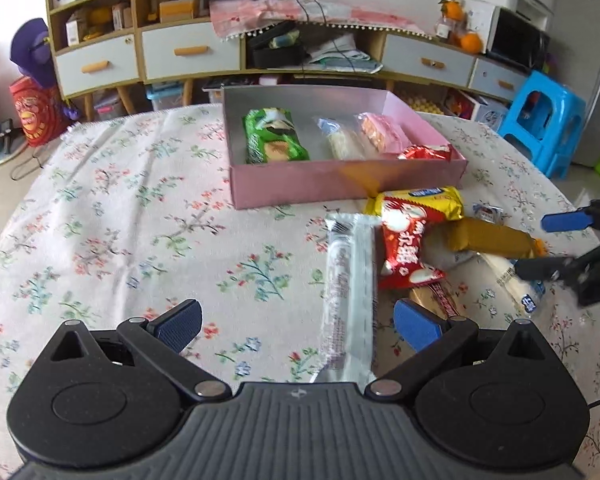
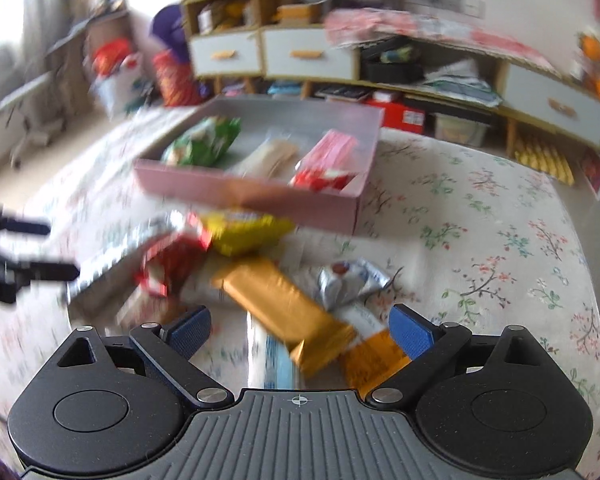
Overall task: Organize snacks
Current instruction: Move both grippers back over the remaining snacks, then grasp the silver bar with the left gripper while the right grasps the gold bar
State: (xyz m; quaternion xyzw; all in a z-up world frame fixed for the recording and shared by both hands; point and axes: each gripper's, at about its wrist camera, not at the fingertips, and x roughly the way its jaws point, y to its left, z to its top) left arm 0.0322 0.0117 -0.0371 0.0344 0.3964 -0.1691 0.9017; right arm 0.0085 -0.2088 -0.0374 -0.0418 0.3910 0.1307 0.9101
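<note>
L gripper (image 1: 296,326): jaws wide open, nothing pinched. Silver pack (image 1: 348,300) lies lengthwise between them, lower centre of left view, reaching under the body; pads not touching it as far as I can see.

R gripper (image 2: 300,330): jaws wide open, empty. Gold bar (image 2: 284,312) runs diagonally through the gap, lower centre of right view, w/ an orange pack (image 2: 374,358) by the right pad. View blurred, so contact can't be confirmed; looks clear.

Pile: loose snacks heaped on table (image 1: 120,220) just this side of the box. Red bag (image 1: 404,248) centre-right in left view, overlapping a yellow pack (image 1: 420,202) that touches the box front. White roll (image 1: 512,284) at right, partly under the gold bar.

Box (image 1: 340,184): pink, open, upper centre. Already holds a green pack (image 1: 274,138), a clear-wrapped pale snack, a pink wafer pack (image 1: 384,134), and a red one at its near right corner.

Handling (judgement): all light, foil/film wraps = slippery, crinkly. Silver pack long & flat, prob. floppy at the ends; take it across the mid-length, squeeze gently, contents likely brittle. Gold bar seems stiffer; grip across its short width near the middle. Red bag puffy, will squash; pinch a sealed edge.

Risk: overlapping packs may drag neighbours when one is lifted.
</note>
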